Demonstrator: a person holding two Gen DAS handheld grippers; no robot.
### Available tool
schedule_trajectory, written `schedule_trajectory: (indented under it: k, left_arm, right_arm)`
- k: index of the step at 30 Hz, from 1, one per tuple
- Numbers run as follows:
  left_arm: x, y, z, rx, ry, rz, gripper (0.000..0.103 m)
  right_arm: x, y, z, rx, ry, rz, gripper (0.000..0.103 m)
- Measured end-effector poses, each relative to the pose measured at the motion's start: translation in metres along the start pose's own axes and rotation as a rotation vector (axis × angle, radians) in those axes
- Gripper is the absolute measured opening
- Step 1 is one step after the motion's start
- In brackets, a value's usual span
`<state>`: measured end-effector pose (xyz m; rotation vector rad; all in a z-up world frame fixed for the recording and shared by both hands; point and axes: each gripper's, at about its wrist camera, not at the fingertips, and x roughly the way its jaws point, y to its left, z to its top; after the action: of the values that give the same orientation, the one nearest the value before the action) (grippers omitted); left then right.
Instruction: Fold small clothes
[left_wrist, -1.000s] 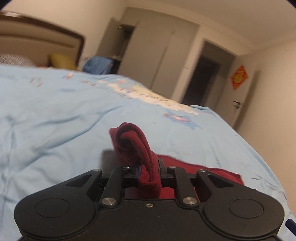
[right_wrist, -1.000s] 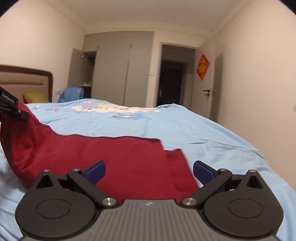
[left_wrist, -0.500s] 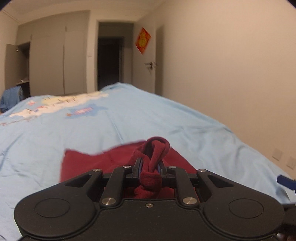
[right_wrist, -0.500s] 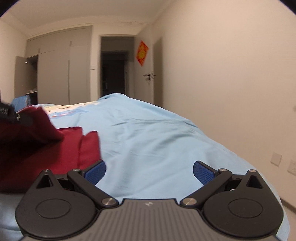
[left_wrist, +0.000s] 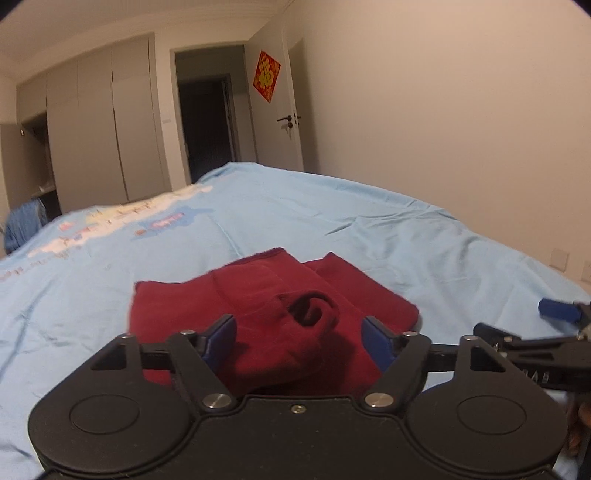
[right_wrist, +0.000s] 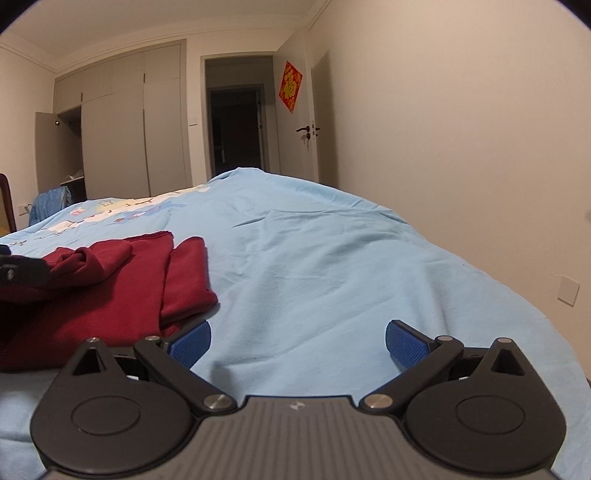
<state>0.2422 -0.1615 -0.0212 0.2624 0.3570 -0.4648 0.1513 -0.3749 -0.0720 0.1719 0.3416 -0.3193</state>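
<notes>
The bed (left_wrist: 332, 229), under its light blue cover (right_wrist: 332, 258), fills most of what you see, and everything here is placed against it. Beyond its far end stand the grey wardrobe (left_wrist: 110, 129), the dark doorway (left_wrist: 207, 125) and a white door (right_wrist: 295, 122) carrying a red paper ornament (left_wrist: 266, 76). A bare wall (right_wrist: 461, 129) runs along the bed's right side. A blue garment (right_wrist: 50, 202) hangs near the bed's far left corner, just beside the wardrobe's open section.

On the cover, toward the near end of the bed, lies your dark red garment (left_wrist: 273, 306). It is folded into flat layers, with two edges side by side on the part farthest from you, and a loose rolled bunch of cloth (left_wrist: 314, 308) sits on top of it.

Your left gripper (left_wrist: 299, 338) hangs over the near edge of the garment with its jaws spread wide. The blue pads (left_wrist: 221, 338) stand on either side of the bunch and close on nothing.

Your right gripper (right_wrist: 297, 343) is over bare cover just to the right of the garment, jaws wide and empty. Its left pad (right_wrist: 192, 341) sits right at the garment's near right corner; whether it touches the cloth cannot be told. From the left camera, your right gripper appears at the right edge, close beside the left one.
</notes>
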Motion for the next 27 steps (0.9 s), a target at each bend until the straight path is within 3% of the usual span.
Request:
schedule_trajectory:
  k: [3, 7, 12, 14, 16, 23, 27]
  left_arm:
    - [-0.012, -0.001, -0.007, 0.055, -0.016, 0.043, 0.08]
    - [-0.02, 0.002, -0.016, 0.101, 0.0, 0.092, 0.078]
    - [-0.02, 0.004, -0.021, 0.108, 0.018, 0.094, 0.07]
    - [-0.019, 0.003, -0.022, 0.115, 0.025, 0.091, 0.066]
    - [-0.016, 0.002, -0.023, 0.12, 0.038, 0.091, 0.06]
    - [-0.01, -0.001, -0.029, 0.107, 0.068, 0.066, 0.021]
    - [-0.007, -0.002, -0.03, 0.104, 0.065, 0.074, 0.013]
  right_arm:
    - [0.0, 0.0, 0.01, 0.034, -0.012, 0.098, 0.103]
    - [0.01, 0.003, 0.035, 0.113, -0.008, 0.318, 0.103]
    - [0.048, 0.022, 0.07, 0.197, 0.099, 0.558, 0.102]
    - [0.066, 0.033, 0.077, 0.22, 0.144, 0.618, 0.095]
    - [0.085, 0.047, 0.08, 0.209, 0.192, 0.625, 0.084]
    - [0.131, 0.092, 0.072, 0.145, 0.311, 0.642, 0.052]
    - [0.14, 0.103, 0.068, 0.137, 0.33, 0.658, 0.022]
